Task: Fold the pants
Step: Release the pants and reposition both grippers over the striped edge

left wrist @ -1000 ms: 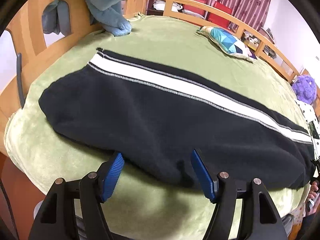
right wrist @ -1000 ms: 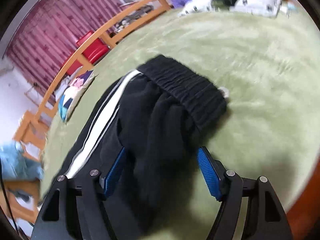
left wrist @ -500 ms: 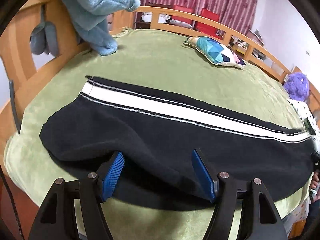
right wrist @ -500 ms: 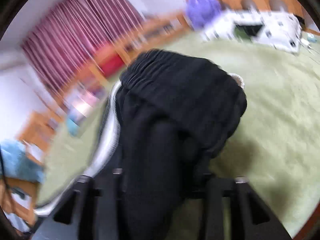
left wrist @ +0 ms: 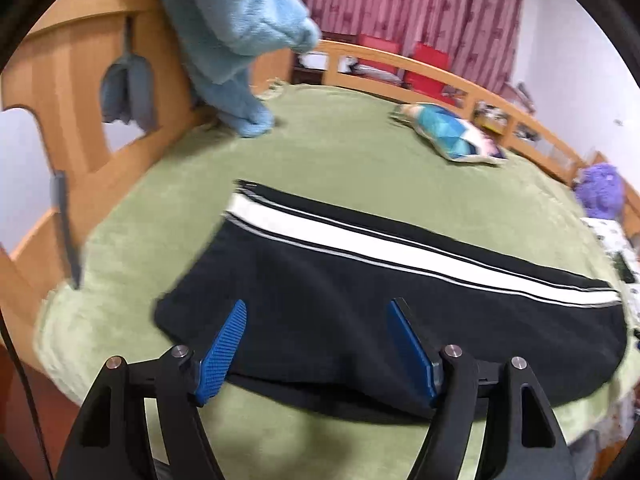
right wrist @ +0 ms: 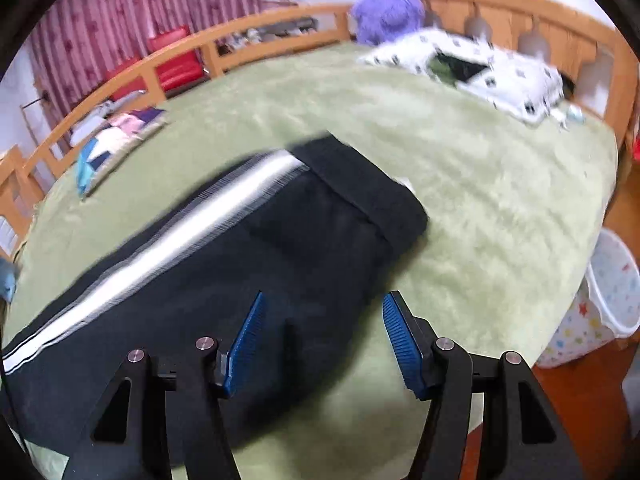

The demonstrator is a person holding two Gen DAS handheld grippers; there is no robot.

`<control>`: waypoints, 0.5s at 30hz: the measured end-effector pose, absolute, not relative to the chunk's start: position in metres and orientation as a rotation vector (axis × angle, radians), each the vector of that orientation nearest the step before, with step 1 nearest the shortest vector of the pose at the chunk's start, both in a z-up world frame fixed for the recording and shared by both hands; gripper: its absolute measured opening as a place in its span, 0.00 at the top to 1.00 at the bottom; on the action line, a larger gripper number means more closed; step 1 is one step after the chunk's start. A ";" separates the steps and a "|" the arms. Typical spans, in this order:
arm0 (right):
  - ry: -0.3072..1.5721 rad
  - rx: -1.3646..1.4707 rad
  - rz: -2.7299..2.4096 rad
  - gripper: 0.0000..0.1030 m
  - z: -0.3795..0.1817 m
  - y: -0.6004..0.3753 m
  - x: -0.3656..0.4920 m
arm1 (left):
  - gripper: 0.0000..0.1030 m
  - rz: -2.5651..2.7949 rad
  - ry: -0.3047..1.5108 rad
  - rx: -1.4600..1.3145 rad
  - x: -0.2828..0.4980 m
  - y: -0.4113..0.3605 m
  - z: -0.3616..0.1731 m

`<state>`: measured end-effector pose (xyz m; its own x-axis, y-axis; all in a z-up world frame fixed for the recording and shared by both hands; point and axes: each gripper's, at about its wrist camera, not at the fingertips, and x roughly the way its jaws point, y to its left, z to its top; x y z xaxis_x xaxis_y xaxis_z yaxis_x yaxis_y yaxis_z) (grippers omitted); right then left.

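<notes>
Black pants [left wrist: 360, 292] with a white side stripe lie flat, folded lengthwise, on the green bed cover [left wrist: 340, 148]. My left gripper [left wrist: 316, 320] is open, its blue pads over the pants' near edge by the leg end. In the right wrist view the pants [right wrist: 240, 264] show their waistband end. My right gripper [right wrist: 322, 316] is open just above the near edge by the waistband, holding nothing.
A light blue blanket [left wrist: 232, 36] hangs over the wooden bed frame [left wrist: 72, 92] at the far left. A patterned cushion [left wrist: 448, 136], a purple plush toy [right wrist: 386, 10] and a spotted white quilt [right wrist: 480, 68] lie farther back. A white bin [right wrist: 608, 292] stands beside the bed.
My right gripper held the lifted waistband half a second ago; it has let go and drawn back, and the pants lie flat. My left gripper shifted right along the leg.
</notes>
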<state>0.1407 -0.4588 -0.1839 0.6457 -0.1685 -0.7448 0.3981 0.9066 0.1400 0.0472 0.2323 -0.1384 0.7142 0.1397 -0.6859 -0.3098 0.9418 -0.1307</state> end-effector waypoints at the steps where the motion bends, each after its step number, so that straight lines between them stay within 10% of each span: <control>1: 0.797 0.297 -0.312 0.42 -0.176 -0.447 0.137 | 0.31 0.268 0.736 -0.248 0.048 0.238 -0.140; 10: 0.814 0.217 -0.180 0.42 -0.164 -0.350 0.153 | 0.38 0.390 0.807 -0.367 0.043 0.306 -0.189; 15: 0.873 0.231 -0.115 0.42 -0.180 -0.307 0.161 | 0.89 0.397 0.815 -0.341 0.055 0.315 -0.205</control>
<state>0.1607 -0.3066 -0.1804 0.6386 -0.0061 -0.7695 0.1942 0.9689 0.1534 0.0553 0.3155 -0.2054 0.6199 0.2092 -0.7563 -0.4660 0.8736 -0.1404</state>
